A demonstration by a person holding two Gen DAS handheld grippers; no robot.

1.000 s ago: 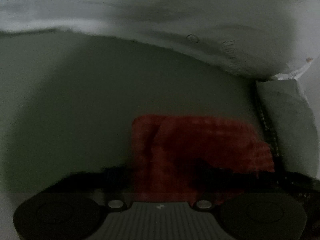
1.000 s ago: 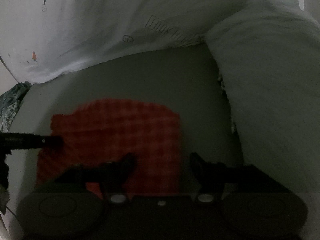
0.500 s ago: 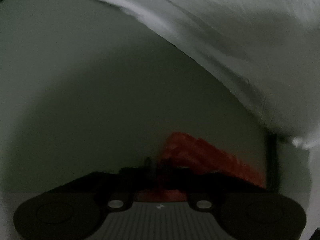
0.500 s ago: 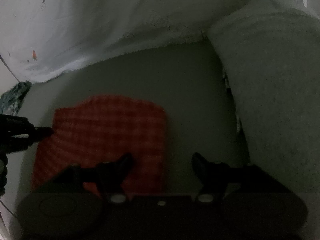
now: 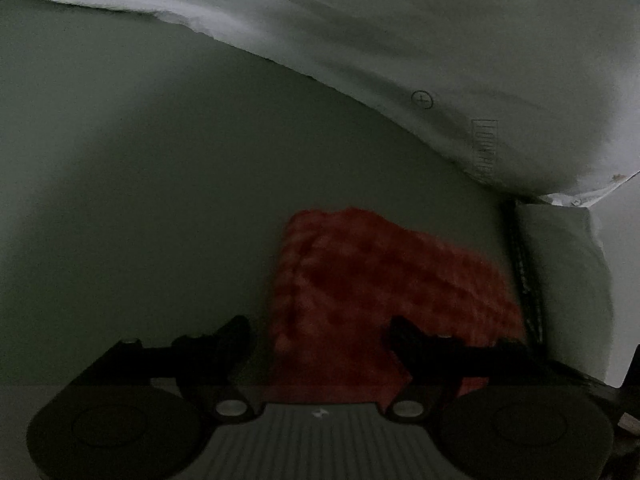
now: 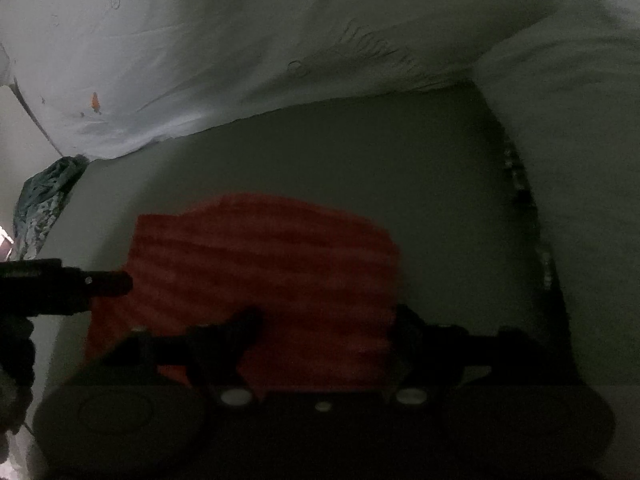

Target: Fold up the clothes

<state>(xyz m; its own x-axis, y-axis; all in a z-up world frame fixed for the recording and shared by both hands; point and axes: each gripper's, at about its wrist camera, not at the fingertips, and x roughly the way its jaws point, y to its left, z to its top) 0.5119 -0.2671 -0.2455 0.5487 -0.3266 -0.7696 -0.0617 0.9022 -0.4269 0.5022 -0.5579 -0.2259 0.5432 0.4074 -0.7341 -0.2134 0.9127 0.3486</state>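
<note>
A folded red checked cloth (image 5: 380, 280) lies flat on the grey-green surface (image 5: 160, 200). My left gripper (image 5: 318, 330) hovers over the cloth's near left part with its jaws opening, and the pads do not press the cloth. In the right wrist view the same cloth (image 6: 260, 256) lies under my right gripper (image 6: 328, 316). Its jaws are opening too, one finger over the cloth and the other at the cloth's right edge. The left gripper (image 6: 100, 284) shows there as a dark tip at the cloth's left edge.
A large white printed fabric (image 6: 240, 40) drapes across the back (image 5: 440, 40). A thick pale bundle (image 6: 580, 160) bounds the right side, and a dark zip line runs along its edge. A teal patterned cloth (image 6: 44, 196) lies at the far left.
The left gripper was shut on the red cloth's edge and has opened and let it go; its view has swung. The right gripper's jaws have widened slightly. The cloth now lies flat.
</note>
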